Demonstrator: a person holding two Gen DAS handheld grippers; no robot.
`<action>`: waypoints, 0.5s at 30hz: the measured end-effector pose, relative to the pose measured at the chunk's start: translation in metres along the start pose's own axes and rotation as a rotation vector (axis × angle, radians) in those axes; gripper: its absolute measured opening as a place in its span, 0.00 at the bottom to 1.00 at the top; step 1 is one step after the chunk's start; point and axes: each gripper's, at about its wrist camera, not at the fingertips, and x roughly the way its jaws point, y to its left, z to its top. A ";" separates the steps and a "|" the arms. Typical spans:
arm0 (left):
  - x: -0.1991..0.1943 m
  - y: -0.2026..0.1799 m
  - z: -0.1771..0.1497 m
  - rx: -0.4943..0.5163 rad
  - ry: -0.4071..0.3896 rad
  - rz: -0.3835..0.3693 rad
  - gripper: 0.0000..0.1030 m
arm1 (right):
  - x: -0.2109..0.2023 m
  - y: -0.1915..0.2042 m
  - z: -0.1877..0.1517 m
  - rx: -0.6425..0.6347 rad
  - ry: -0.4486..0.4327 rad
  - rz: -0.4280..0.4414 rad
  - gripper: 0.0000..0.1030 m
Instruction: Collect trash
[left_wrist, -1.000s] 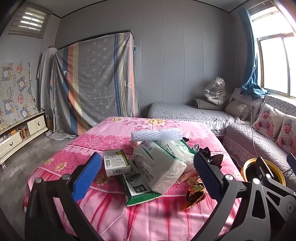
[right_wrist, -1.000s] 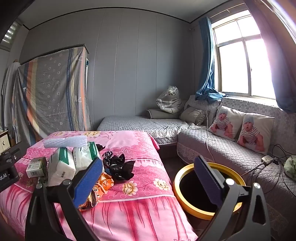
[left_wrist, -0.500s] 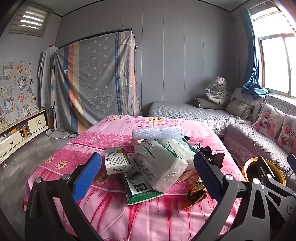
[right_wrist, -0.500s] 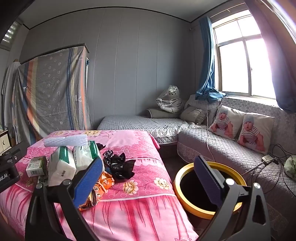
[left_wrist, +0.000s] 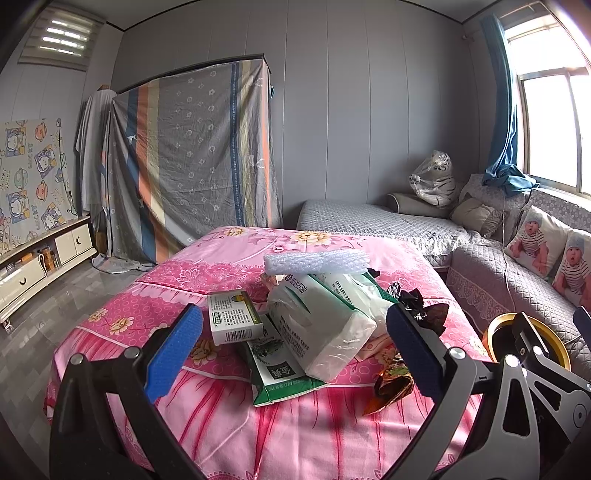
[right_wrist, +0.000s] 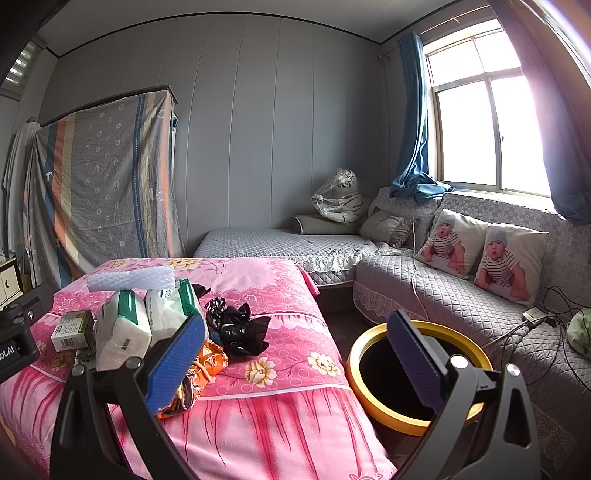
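Observation:
A pile of trash lies on the pink floral table (left_wrist: 229, 417): a small white box (left_wrist: 233, 322), a white tissue pack (left_wrist: 317, 326), a flat green packet (left_wrist: 280, 373), a bubble-wrap roll (left_wrist: 316, 261), a black crumpled bag (right_wrist: 236, 328) and an orange-brown foil wrapper (left_wrist: 391, 384). My left gripper (left_wrist: 293, 354) is open and empty, in front of the pile. My right gripper (right_wrist: 295, 363) is open and empty, between the table's right end and the yellow-rimmed bin (right_wrist: 373, 400). The bin also shows in the left wrist view (left_wrist: 493, 330).
A grey quilted sofa (right_wrist: 461, 306) with baby-print pillows (right_wrist: 509, 264) runs along the right under the window. A grey daybed (right_wrist: 280, 247) stands behind the table. A striped cloth covers a wardrobe (left_wrist: 192, 162). A low white cabinet (left_wrist: 40, 266) is at the left.
Both grippers have stayed open. The left view has shifted very slightly nearer the pile; the right view is almost unchanged.

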 end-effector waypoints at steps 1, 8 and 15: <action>0.000 0.000 0.000 0.000 0.001 0.000 0.93 | 0.000 0.000 0.000 0.001 -0.001 0.001 0.93; 0.001 -0.001 0.000 0.001 -0.001 -0.001 0.93 | 0.002 0.000 -0.004 0.000 0.000 -0.002 0.93; 0.001 -0.001 -0.001 0.001 -0.002 -0.001 0.93 | 0.002 0.001 -0.002 0.001 -0.001 -0.001 0.93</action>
